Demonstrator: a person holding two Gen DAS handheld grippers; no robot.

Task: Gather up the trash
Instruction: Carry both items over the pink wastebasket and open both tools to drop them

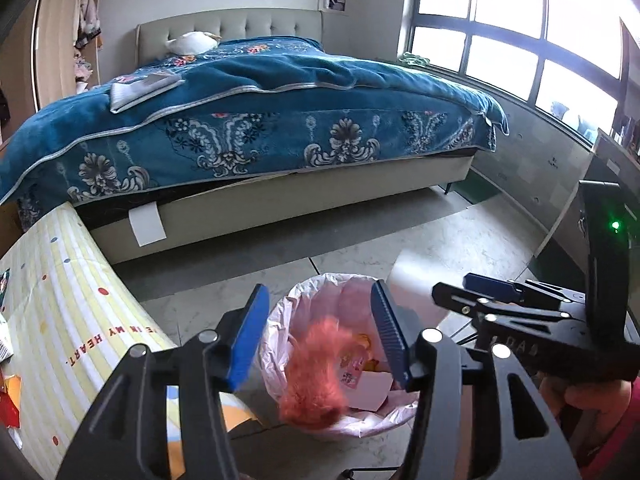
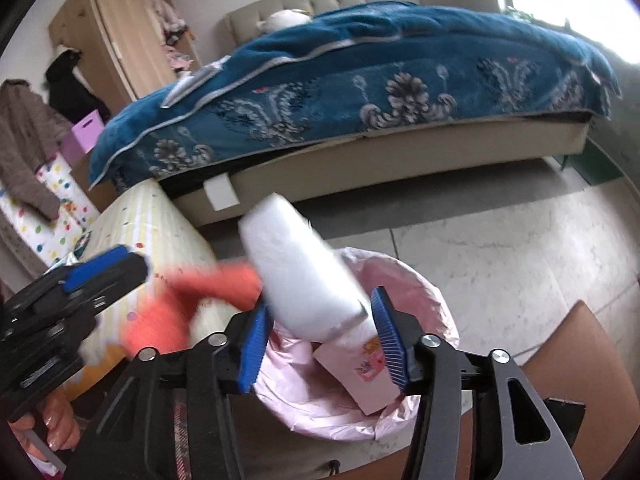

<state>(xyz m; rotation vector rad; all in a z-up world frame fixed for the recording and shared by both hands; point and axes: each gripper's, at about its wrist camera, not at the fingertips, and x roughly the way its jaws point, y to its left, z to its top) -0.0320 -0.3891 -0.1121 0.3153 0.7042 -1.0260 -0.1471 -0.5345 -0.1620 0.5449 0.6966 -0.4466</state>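
A bin lined with a pink bag (image 1: 280, 308) stands on the floor and holds a white carton (image 1: 370, 392). My left gripper (image 1: 320, 332) is open above it. A blurred orange fluffy piece (image 1: 316, 376) hangs in the air between its fingers, over the bin. In the right wrist view my right gripper (image 2: 320, 340) is over the same bin (image 2: 424, 292), jaws apart, with a white foam block (image 2: 300, 276) between them; the block looks blurred and touches neither pad clearly. The orange piece (image 2: 168, 316) shows blurred at left.
A bed with a blue blanket (image 1: 260, 120) fills the back. A yellow striped mattress (image 1: 68, 300) with scraps lies at left. A brown cardboard piece (image 2: 572, 364) lies right of the bin. Windows (image 1: 520, 32) at right, a wardrobe (image 2: 116, 40) at left.
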